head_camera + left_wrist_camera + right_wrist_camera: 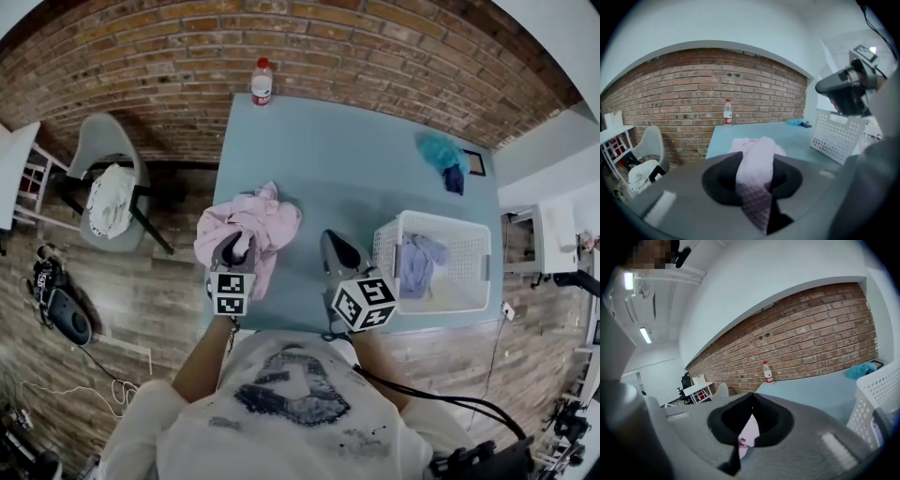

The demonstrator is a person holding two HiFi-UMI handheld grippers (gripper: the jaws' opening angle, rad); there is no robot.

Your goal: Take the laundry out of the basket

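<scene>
A crumpled pink garment lies on the left part of the teal table. My left gripper is shut on a fold of it at its near edge; in the left gripper view the pink cloth runs out between the jaws of the left gripper. My right gripper is shut and empty, hovering between the pink garment and the white laundry basket. A lilac-blue garment lies inside the basket. In the right gripper view the right gripper's jaws meet, with the basket wall at the right.
A teal and dark-blue cloth lies at the table's far right. A water bottle stands at the far edge by the brick wall. A grey chair with a white cloth is left of the table.
</scene>
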